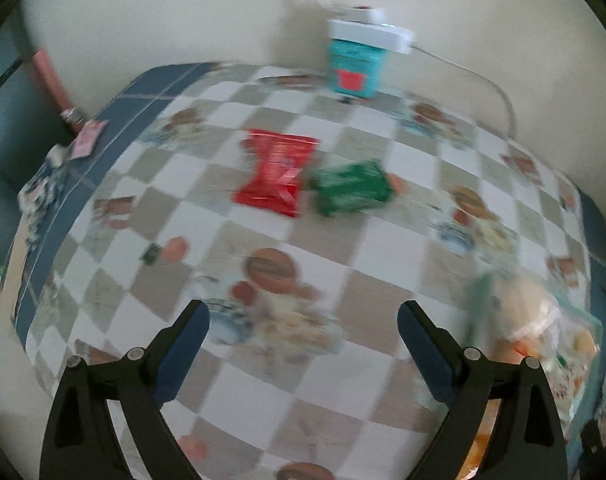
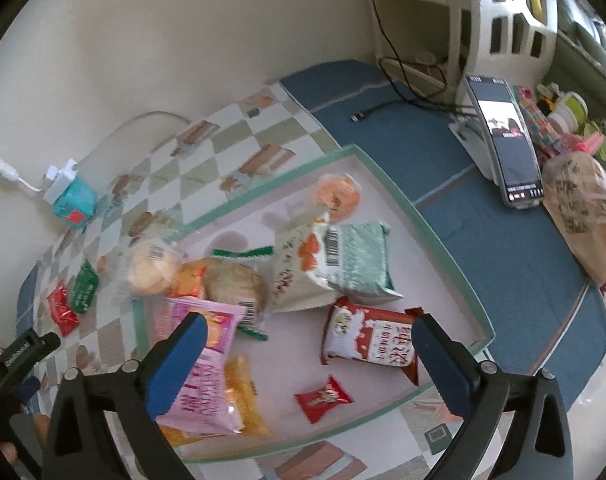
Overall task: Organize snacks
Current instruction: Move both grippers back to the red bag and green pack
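Observation:
In the left wrist view my left gripper (image 1: pixel 303 308) stands open over the checkered tablecloth (image 1: pixel 327 240), with nothing between its fingers. Beyond it a red packet (image 1: pixel 277 172) and a green packet (image 1: pixel 351 188) lie side by side on the cloth. My right gripper (image 2: pixel 307 320) is open above a green-rimmed tray (image 2: pixel 443 232) holding several snacks. A small red packet (image 2: pixel 323 396) lies loose on the tray floor under the open jaws. A red-and-white packet (image 2: pixel 371 340) and a pink packet (image 2: pixel 207 368) lie near the fingers. The two loose packets (image 2: pixel 73 300) show at far left.
A teal box with a white power adapter (image 2: pixel 73 198) stands against the wall. On the blue cloth to the right are a phone on a stand (image 2: pixel 507 140), a black cable (image 2: pixel 383 108) and a bagged loaf (image 2: pixel 583 208). The tray's corner (image 1: pixel 543 320) shows blurred at right.

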